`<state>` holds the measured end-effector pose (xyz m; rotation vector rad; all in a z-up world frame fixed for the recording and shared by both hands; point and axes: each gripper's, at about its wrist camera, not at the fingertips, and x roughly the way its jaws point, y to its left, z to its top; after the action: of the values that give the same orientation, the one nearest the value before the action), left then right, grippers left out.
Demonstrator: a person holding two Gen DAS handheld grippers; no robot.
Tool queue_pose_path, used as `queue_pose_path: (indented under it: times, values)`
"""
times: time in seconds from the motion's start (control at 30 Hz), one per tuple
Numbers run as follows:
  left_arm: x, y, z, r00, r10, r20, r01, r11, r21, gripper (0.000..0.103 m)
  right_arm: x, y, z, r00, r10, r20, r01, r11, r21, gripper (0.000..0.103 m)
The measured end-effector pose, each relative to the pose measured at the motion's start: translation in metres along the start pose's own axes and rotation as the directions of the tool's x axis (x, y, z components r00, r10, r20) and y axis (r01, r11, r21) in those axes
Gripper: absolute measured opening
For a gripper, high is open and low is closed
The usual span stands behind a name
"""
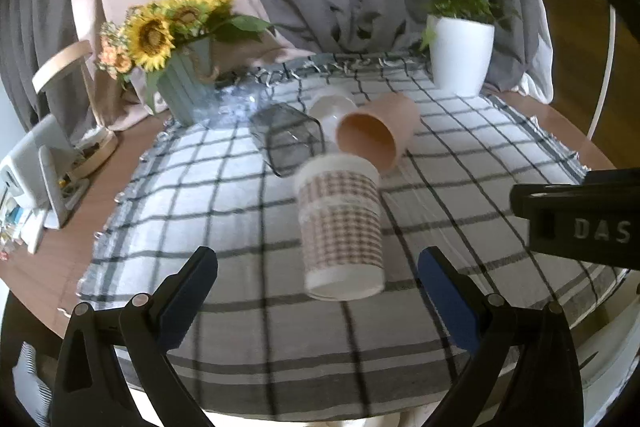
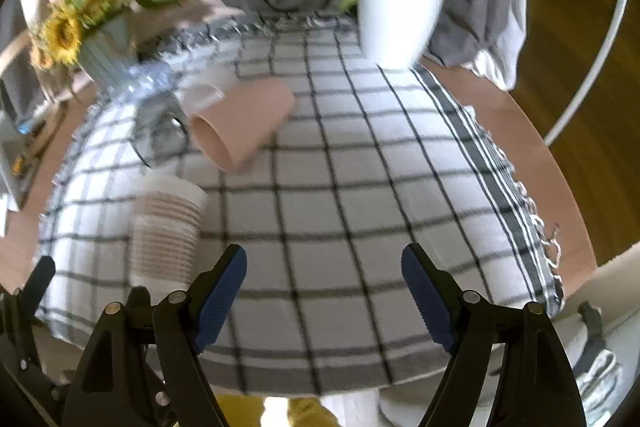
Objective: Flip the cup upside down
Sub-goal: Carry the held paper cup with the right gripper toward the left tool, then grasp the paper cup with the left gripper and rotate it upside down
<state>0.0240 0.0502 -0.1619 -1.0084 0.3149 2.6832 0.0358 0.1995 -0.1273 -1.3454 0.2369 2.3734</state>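
Note:
A white paper cup with a brown checked sleeve [image 1: 340,223] stands on the checked cloth [image 1: 224,195], wide end at the top; it also shows in the right wrist view [image 2: 166,233]. My left gripper [image 1: 318,291] is open, its fingers on either side just in front of the cup, not touching. My right gripper [image 2: 324,287] is open and empty, to the right of that cup. A pink cup [image 1: 378,133] [image 2: 240,123], a white cup [image 1: 332,107] and a clear glass [image 1: 286,137] lie on their sides behind it.
A sunflower vase [image 1: 188,87] stands at the back left and a white plant pot [image 1: 460,55] at the back right. A wooden stand [image 1: 86,115] and a small white device [image 1: 44,167] sit off the cloth at left. The round table's edge [image 2: 560,187] curves at right.

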Motion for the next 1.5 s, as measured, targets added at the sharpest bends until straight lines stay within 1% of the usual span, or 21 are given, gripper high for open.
queue_pose_path:
  times: [0.07, 0.17, 0.3, 0.47, 0.53, 0.6, 0.7, 1.0, 1.3, 1.5]
  values:
    - [0.012, -0.005, -0.004, 1.0, -0.009, -0.016, 0.009, 1.0, -0.018, 0.093, 0.003, -0.007, -0.006, 1.0, -0.019, -0.014, 0.019, 1.0, -0.006, 0.079]
    - [0.026, -0.01, -0.009, 0.999, -0.008, -0.041, 0.006, 0.999, -0.04, 0.09, 0.008, -0.015, -0.01, 0.999, -0.039, -0.035, 0.039, 0.999, -0.008, 0.079]
    - [0.032, -0.016, -0.016, 0.999, -0.003, -0.052, 0.0, 0.998, -0.062, 0.082, 0.013, -0.021, -0.014, 0.997, -0.059, -0.047, 0.059, 0.998, -0.007, 0.079]
    - [0.036, -0.013, -0.014, 0.999, 0.011, -0.052, -0.016, 0.996, -0.09, 0.078, 0.018, -0.023, -0.015, 0.996, -0.055, -0.064, 0.054, 0.998, -0.008, 0.079]
    - [0.037, -0.011, -0.012, 0.999, 0.01, -0.051, -0.015, 0.995, -0.099, 0.072, 0.019, -0.022, -0.014, 0.996, -0.052, -0.067, 0.052, 0.999, -0.011, 0.079]
    - [0.037, -0.009, -0.011, 0.999, 0.008, -0.053, -0.014, 0.995, -0.099, 0.061, 0.018, -0.021, -0.014, 0.997, -0.048, -0.064, 0.048, 0.999, -0.01, 0.079]
    - [0.04, -0.009, -0.01, 0.998, -0.001, -0.063, -0.004, 0.996, -0.086, 0.055, 0.018, -0.02, -0.012, 0.997, -0.044, -0.06, 0.044, 0.999, -0.009, 0.079]
    - [0.032, -0.003, -0.006, 0.999, -0.006, -0.054, 0.002, 0.997, -0.071, 0.055, 0.018, -0.015, -0.009, 0.997, -0.028, -0.066, 0.028, 1.0, -0.005, 0.079]
    - [0.016, 0.007, 0.015, 0.999, -0.029, -0.027, 0.028, 0.998, -0.06, 0.055, 0.015, -0.009, -0.005, 0.999, 0.015, -0.05, -0.014, 1.0, 0.024, 0.079]
    - [0.024, 0.013, 0.027, 0.998, -0.043, -0.053, 0.04, 0.997, -0.067, 0.055, 0.013, -0.008, 0.001, 0.999, 0.03, -0.035, -0.028, 0.998, 0.049, 0.079]
